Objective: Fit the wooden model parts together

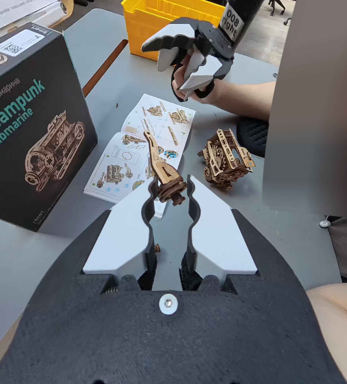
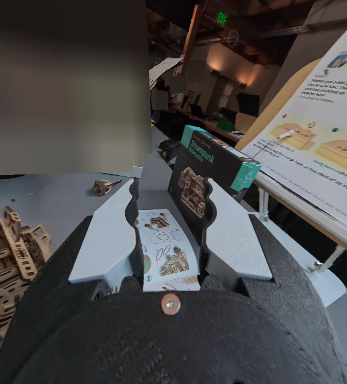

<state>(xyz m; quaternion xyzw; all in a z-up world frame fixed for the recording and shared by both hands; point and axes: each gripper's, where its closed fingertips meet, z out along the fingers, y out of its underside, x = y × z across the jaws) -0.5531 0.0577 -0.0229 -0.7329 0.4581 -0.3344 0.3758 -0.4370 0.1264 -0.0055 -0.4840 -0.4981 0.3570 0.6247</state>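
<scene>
Desk (image 1: 110, 68): grey. Bin (image 1: 147, 25): yellow. Box (image 1: 33, 124): black, teal lettering, teal ends. Booklet (image 1: 114, 166): white, tan and blue diagrams. Model (image 1: 226, 160): pale tan, dark brown edges.

Grey table (image 1: 220, 218) is bare between booklet (image 1: 114, 166) and wooden model (image 1: 226, 160).
</scene>
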